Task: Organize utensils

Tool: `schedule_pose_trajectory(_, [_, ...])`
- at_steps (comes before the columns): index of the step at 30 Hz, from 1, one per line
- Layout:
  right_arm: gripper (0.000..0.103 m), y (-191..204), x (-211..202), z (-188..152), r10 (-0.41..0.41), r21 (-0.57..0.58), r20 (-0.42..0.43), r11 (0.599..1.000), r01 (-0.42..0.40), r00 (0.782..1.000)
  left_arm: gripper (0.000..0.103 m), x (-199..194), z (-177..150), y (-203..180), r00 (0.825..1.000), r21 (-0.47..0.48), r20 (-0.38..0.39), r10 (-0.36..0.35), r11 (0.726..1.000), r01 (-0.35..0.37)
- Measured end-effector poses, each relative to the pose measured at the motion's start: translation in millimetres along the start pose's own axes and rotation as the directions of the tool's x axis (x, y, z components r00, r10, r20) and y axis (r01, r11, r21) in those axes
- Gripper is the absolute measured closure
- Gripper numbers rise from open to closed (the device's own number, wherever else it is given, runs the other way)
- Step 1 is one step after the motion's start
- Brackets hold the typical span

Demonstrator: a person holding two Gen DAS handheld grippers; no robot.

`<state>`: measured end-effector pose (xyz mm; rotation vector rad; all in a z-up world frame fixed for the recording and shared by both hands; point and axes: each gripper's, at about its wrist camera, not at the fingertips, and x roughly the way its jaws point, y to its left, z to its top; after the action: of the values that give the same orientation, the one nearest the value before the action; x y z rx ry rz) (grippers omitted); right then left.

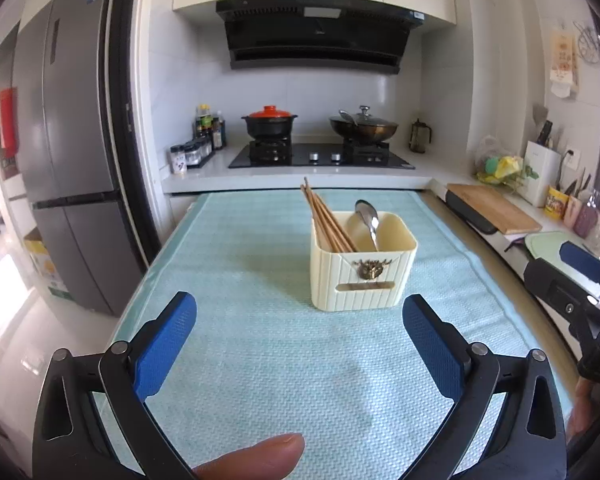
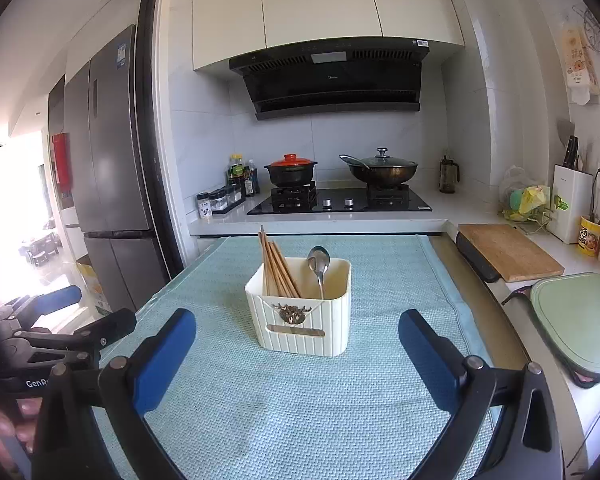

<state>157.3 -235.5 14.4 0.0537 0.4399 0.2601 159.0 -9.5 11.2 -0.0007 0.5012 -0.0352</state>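
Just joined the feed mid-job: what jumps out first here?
The cream holder in the middle of the blue mat, with chopsticks leaning left and a spoon upright inside. Both claws, left and right, hang open and empty in front of it. Behind, a red-lidded pot sits on the stove.

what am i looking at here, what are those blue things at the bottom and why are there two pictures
No robot here: a person carries a hand-held gripper in each hand, each with a fisheye camera looking along its blue fingers. One picture is from the left gripper, the other from the right gripper. Both are open and hold nothing. Ahead, on a blue cloth, stands a cream holder with chopsticks and a spoon already inside. A stove sits behind.
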Motion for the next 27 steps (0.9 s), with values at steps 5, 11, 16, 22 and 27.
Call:
schedule_pose_trajectory(5, [0.000,7,-1,-2,-0.004,-0.021,-0.029,1.000,0.003,1.000,0.000,1,-2,-1,1.000,0.010,-0.009,0.023,1.000,-0.023])
schedule_pose_trajectory(11, [0.000,16,-4,-2,-0.018,-0.044,-0.042,0.999,0.016,0.999,0.000,3,-3,2,0.999,-0.008,-0.036,0.001,1.000,-0.001])
schedule_pose_trajectory(16, [0.000,22,-8,1,-0.019,-0.064,-0.039,0.998,0.017,0.999,0.000,1,-4,2,0.999,0.002,-0.037,0.010,1.000,-0.010])
schedule_pose_trajectory(22, [0.000,27,-10,2,-0.015,-0.072,-0.036,0.997,0.012,0.999,0.000,1,-4,7,0.999,-0.011,-0.042,0.016,1.000,-0.017])
schedule_pose_trajectory(27, [0.000,28,-10,1,-0.016,-0.074,-0.041,0.997,0.013,0.999,0.000,1,-4,7,0.999,-0.008,-0.042,0.019,1.000,-0.019])
